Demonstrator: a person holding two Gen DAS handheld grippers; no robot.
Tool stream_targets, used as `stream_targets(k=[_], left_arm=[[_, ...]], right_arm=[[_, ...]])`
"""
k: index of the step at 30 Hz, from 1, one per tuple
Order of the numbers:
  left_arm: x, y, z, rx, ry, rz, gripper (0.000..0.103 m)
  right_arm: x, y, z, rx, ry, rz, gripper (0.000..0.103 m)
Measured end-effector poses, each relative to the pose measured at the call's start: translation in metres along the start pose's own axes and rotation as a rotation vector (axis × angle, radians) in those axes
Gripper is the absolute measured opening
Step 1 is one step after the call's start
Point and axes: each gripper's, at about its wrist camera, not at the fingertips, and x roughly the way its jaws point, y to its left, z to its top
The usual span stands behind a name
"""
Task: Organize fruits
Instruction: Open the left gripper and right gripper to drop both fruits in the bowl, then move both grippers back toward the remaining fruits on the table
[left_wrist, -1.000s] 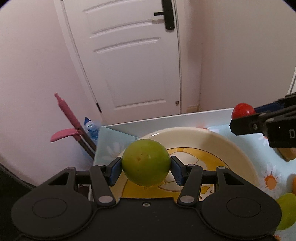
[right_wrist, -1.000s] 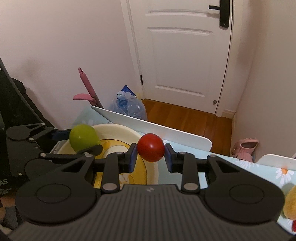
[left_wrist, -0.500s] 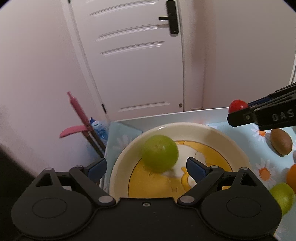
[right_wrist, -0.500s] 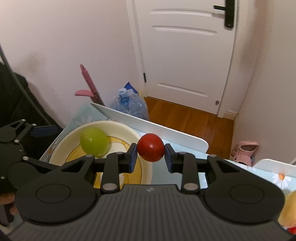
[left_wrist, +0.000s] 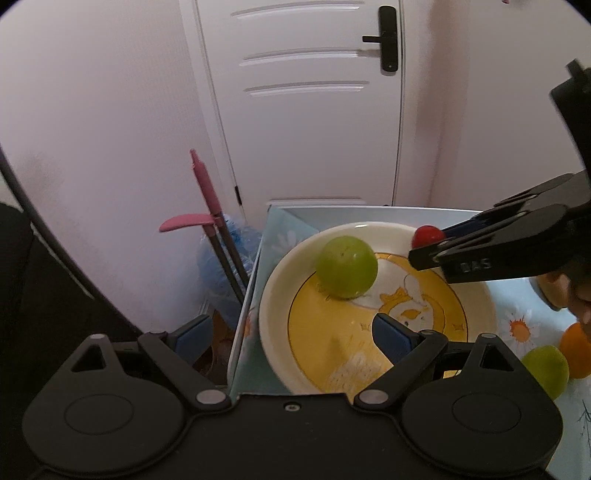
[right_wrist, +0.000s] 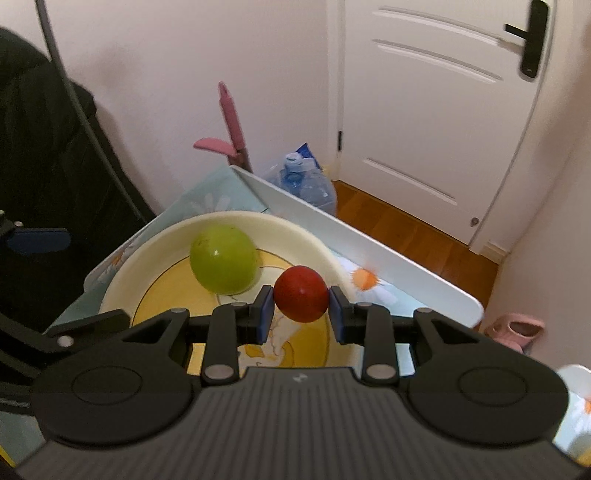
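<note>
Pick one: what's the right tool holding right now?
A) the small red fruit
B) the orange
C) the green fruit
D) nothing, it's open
A: in the right wrist view the right tool has its blue pads pressed on either side of the small red fruit, carried over the plate, while the green fruit lies loose in the plate.

Glossy ceramic bowl (right_wrist: 122, 273); smooth green fruit (right_wrist: 223, 258); wooden floor (right_wrist: 406, 229).

Kiwi (left_wrist: 550, 291) mostly hidden behind right gripper (left_wrist: 428, 245); orange (left_wrist: 576, 354) cut off by frame edge; door handle (right_wrist: 530, 44) motion-blurred.
</note>
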Motion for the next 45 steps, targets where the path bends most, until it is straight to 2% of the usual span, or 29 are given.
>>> stream_targets(k=[5,6,7,8,9,10,18,26,31,39,45], left_arm=[[-0.002,0.002,-0.006,-0.01,0.007,0.01,0.095],[-0.003,0.002,-0.006,-0.01,0.008,0.01,0.095],[-0.003,0.001,-0.007,-0.011,0.009,0.009,0.095],[-0.003,0.001,-0.008,-0.011,0.009,0.009,0.095],[-0.004,0.001,-0.008,-0.013,0.01,0.009,0.095],[-0.004,0.001,-0.008,-0.016,0.011,0.008,0.095],[-0.012,0.001,-0.008,-0.03,0.009,0.004,0.095],[-0.037,0.0,-0.003,-0.032,-0.037,-0.009,0.095],[-0.059,-0.006,0.0,0.002,-0.086,-0.015,0.095],[-0.089,-0.022,-0.002,0.042,-0.133,-0.075,0.095],[-0.114,-0.044,-0.006,0.051,-0.165,-0.093,0.095]], right_arm=[[0.01,0.004,-0.002,-0.023,0.008,0.014,0.047],[0.008,0.005,-0.002,-0.03,0.002,0.011,0.051],[0.007,0.007,-0.002,-0.04,-0.006,0.002,0.059],[0.005,0.009,-0.002,-0.049,-0.017,-0.008,0.08],[0.001,0.01,-0.003,-0.054,-0.036,-0.017,0.097],[-0.004,0.011,-0.004,-0.059,-0.058,-0.025,0.102],[-0.028,0.016,-0.011,-0.044,-0.079,-0.045,0.103],[-0.071,0.02,-0.014,0.03,-0.117,-0.069,0.103],[-0.101,0.02,-0.022,0.091,-0.137,-0.098,0.103],[-0.153,0.017,-0.05,0.174,-0.168,-0.179,0.103],[-0.197,0.001,-0.084,0.224,-0.189,-0.219,0.103]])
